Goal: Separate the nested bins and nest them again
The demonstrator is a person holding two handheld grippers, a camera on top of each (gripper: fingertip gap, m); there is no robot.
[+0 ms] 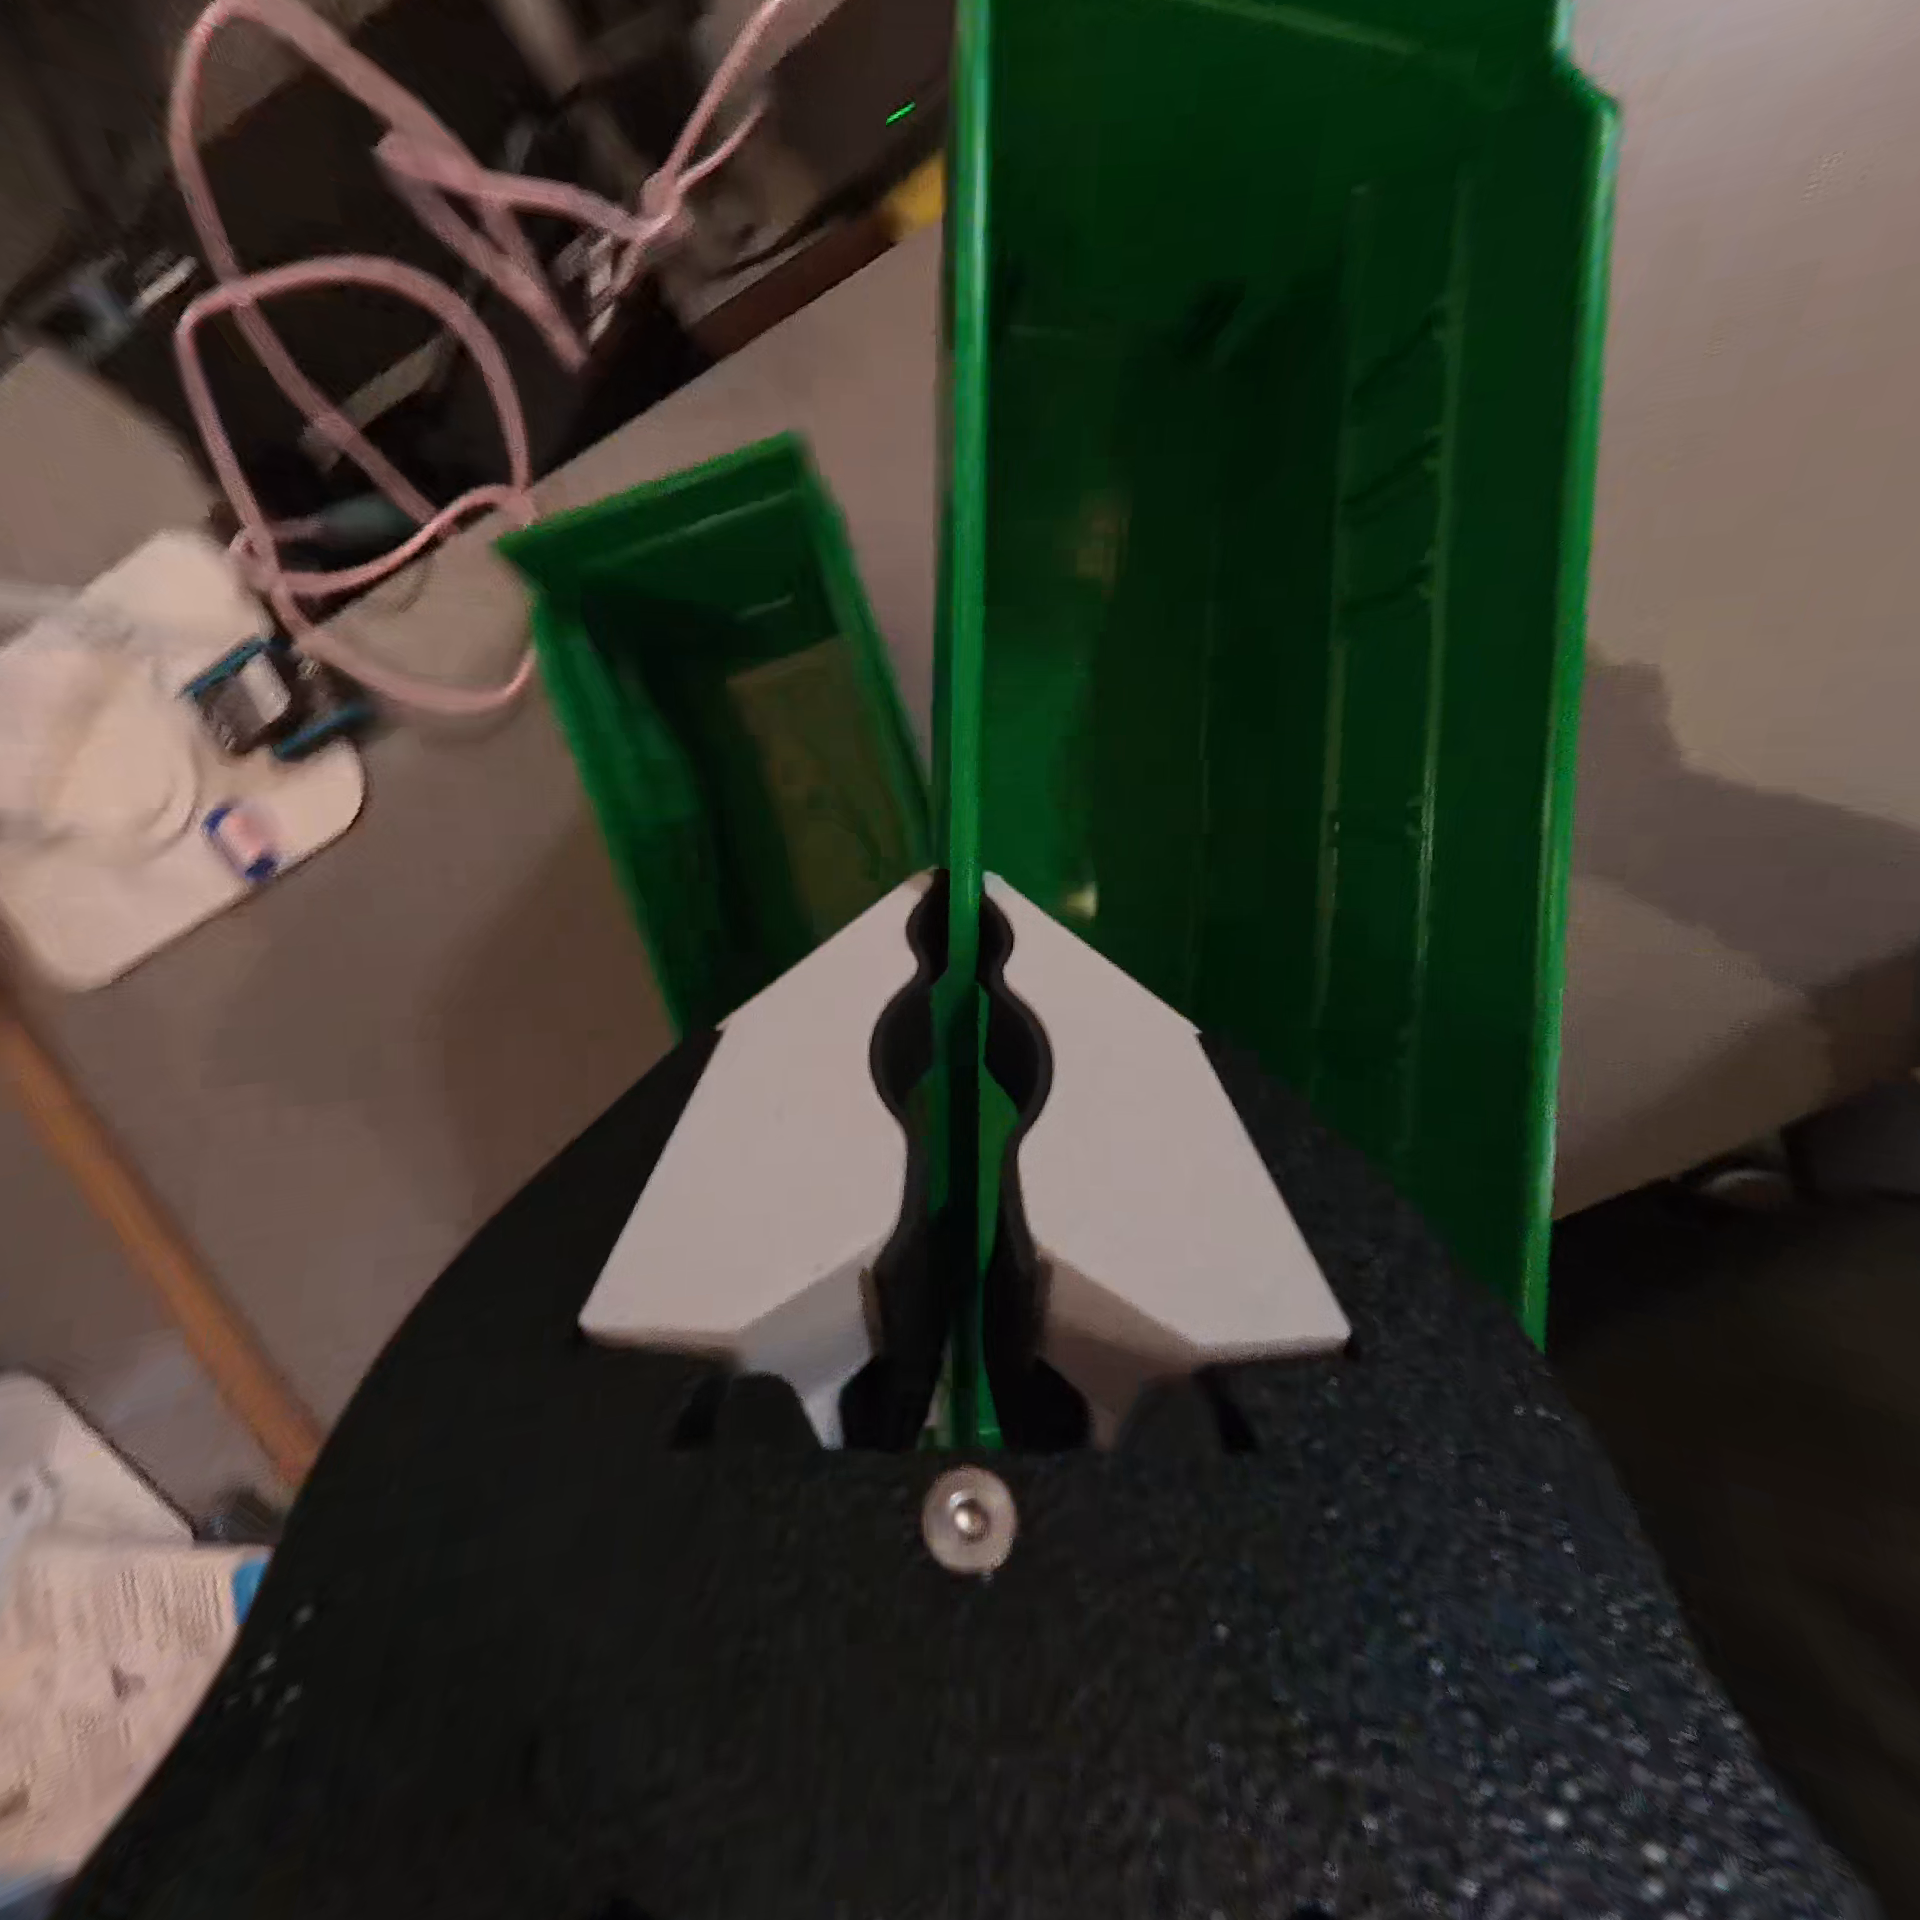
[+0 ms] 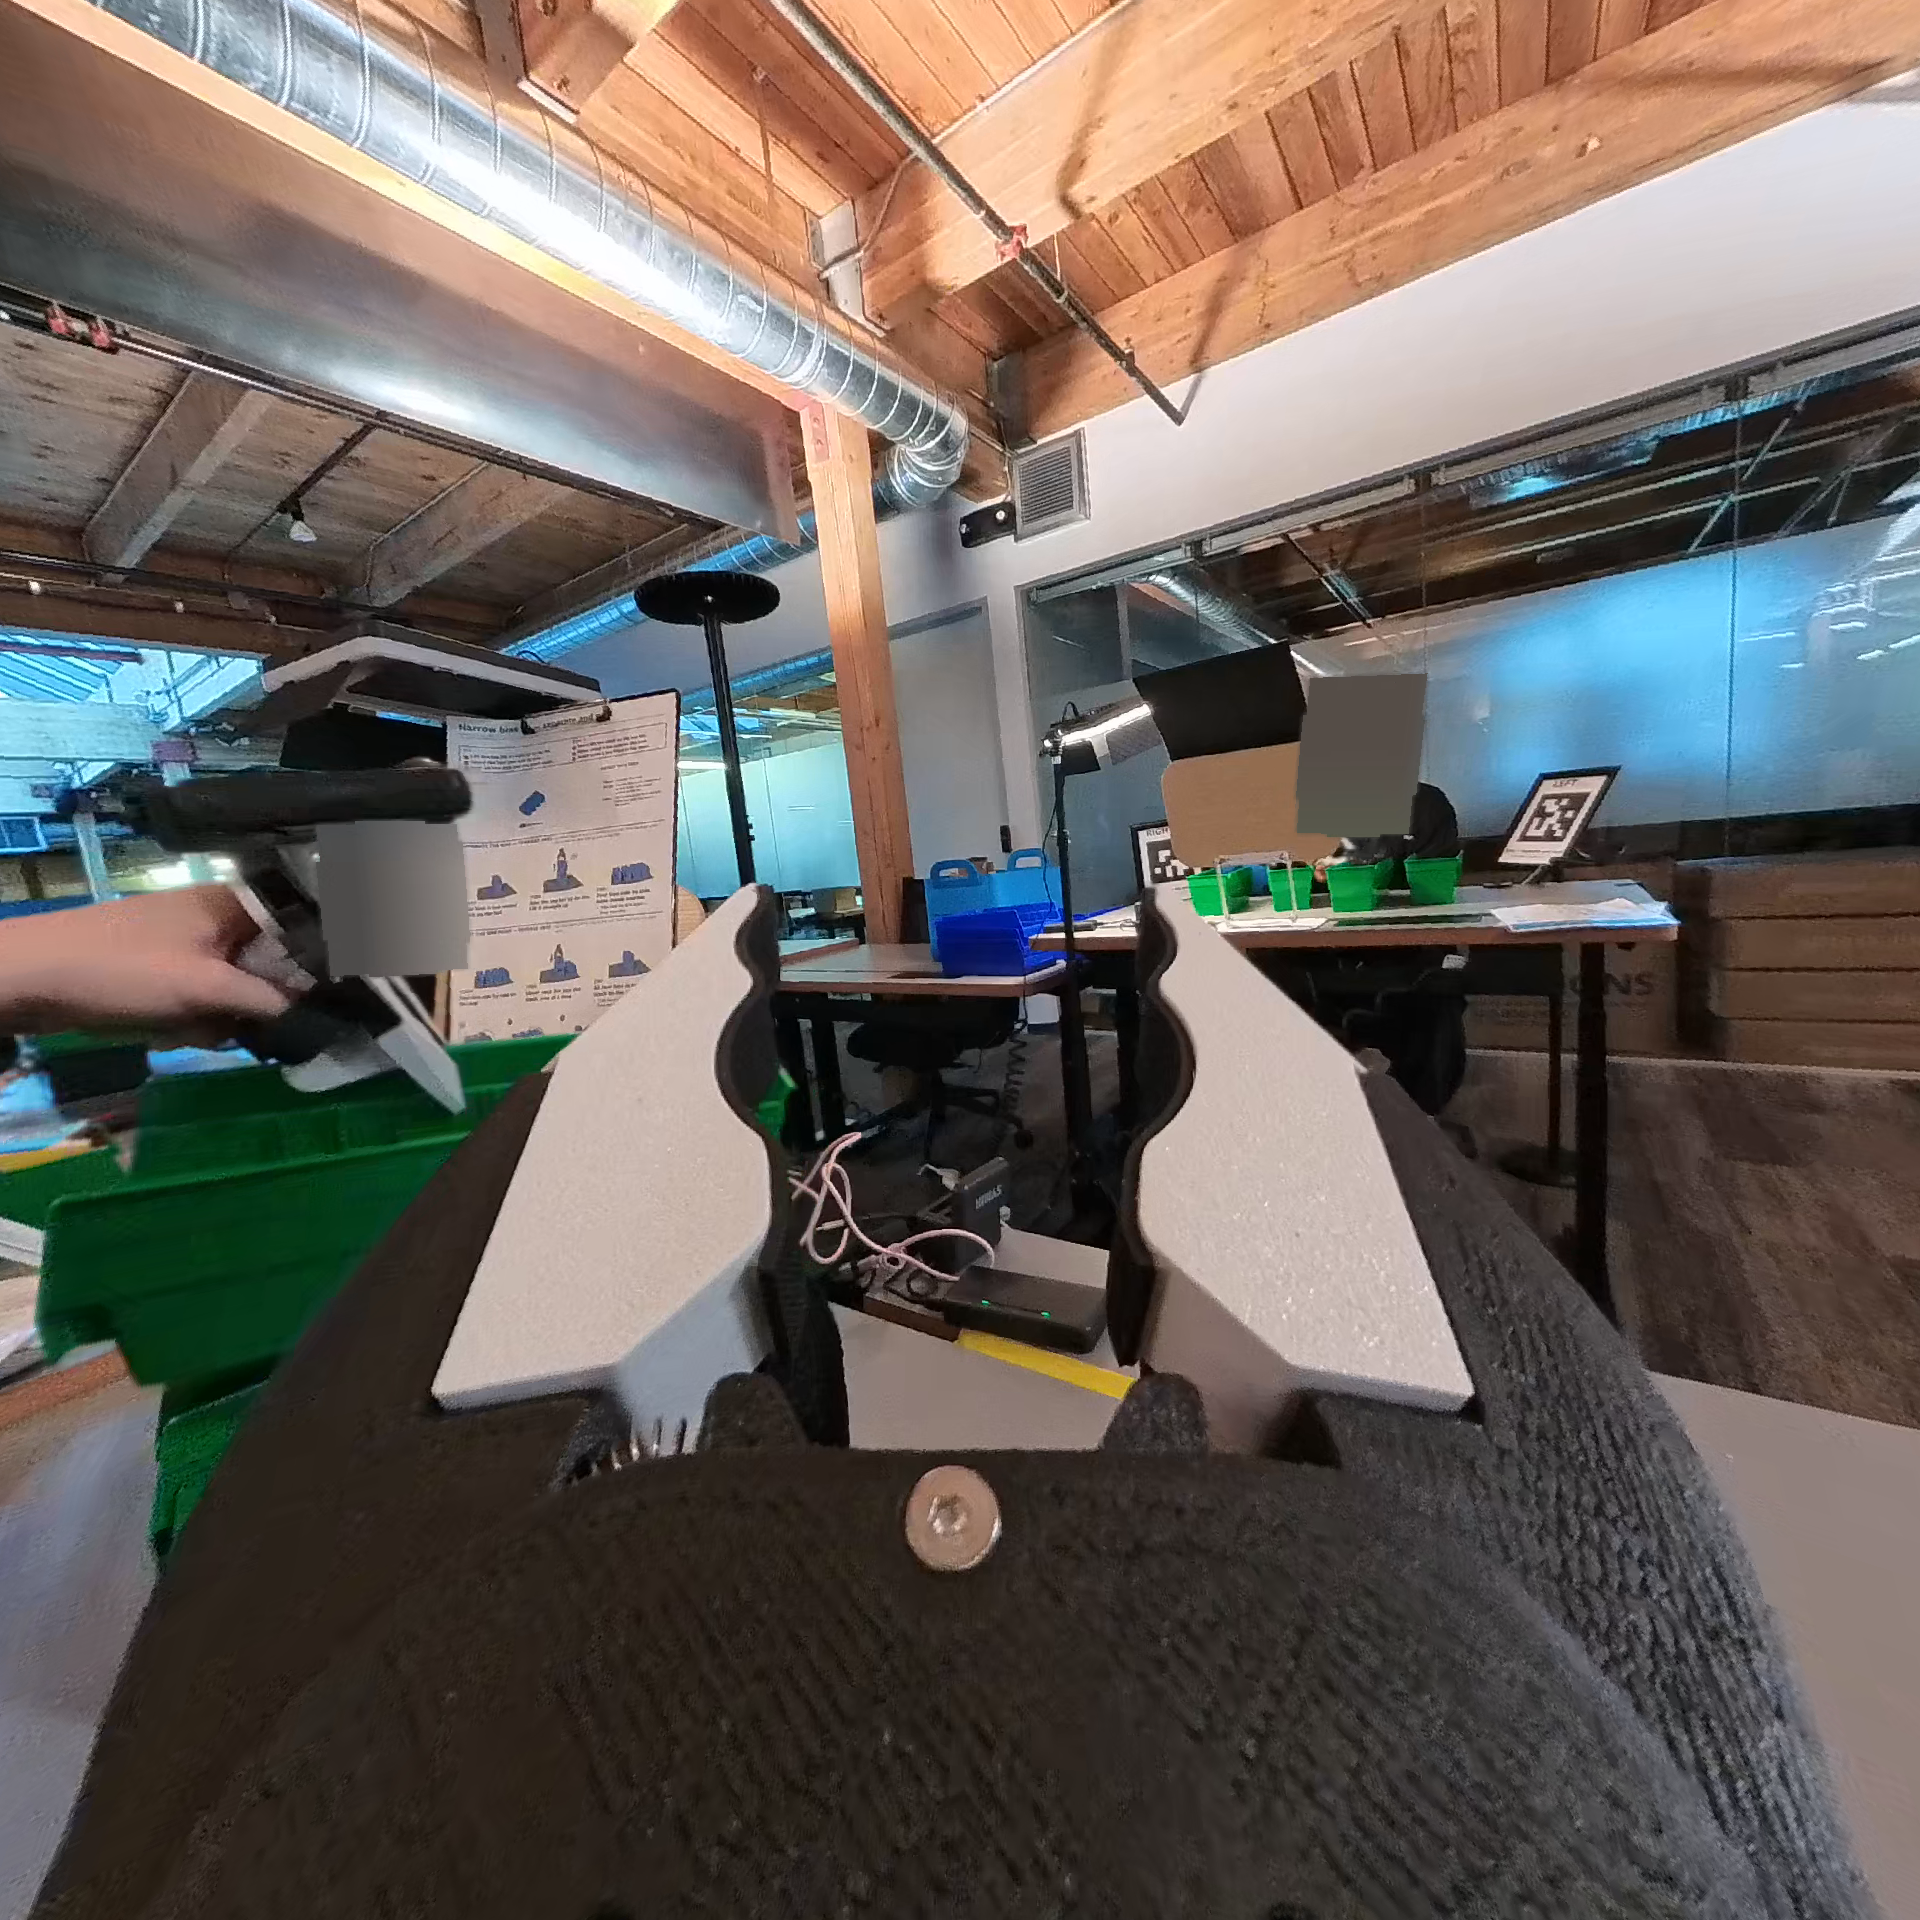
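In the left wrist view my left gripper (image 1: 964, 883) is shut on the thin side wall of a long green bin (image 1: 1278, 582), which runs away from me with its open inside facing right. A second green bin (image 1: 727, 727) lies on the grey table just left of it, apart from the held one. In the right wrist view my right gripper (image 2: 961, 904) is open and empty, pointing out over the table's far edge. The left gripper (image 2: 353, 1018), held by a hand, shows at the left above the green bins (image 2: 239, 1247).
Pink cables (image 1: 343, 436) and a white cloth with small items (image 1: 135, 769) lie at the table's left. A black box (image 2: 1023, 1304) and yellow tape (image 2: 1044, 1363) sit near the far edge. A paper instruction board (image 2: 566, 862) stands behind. Another table with green bins (image 2: 1351, 888) stands far off.
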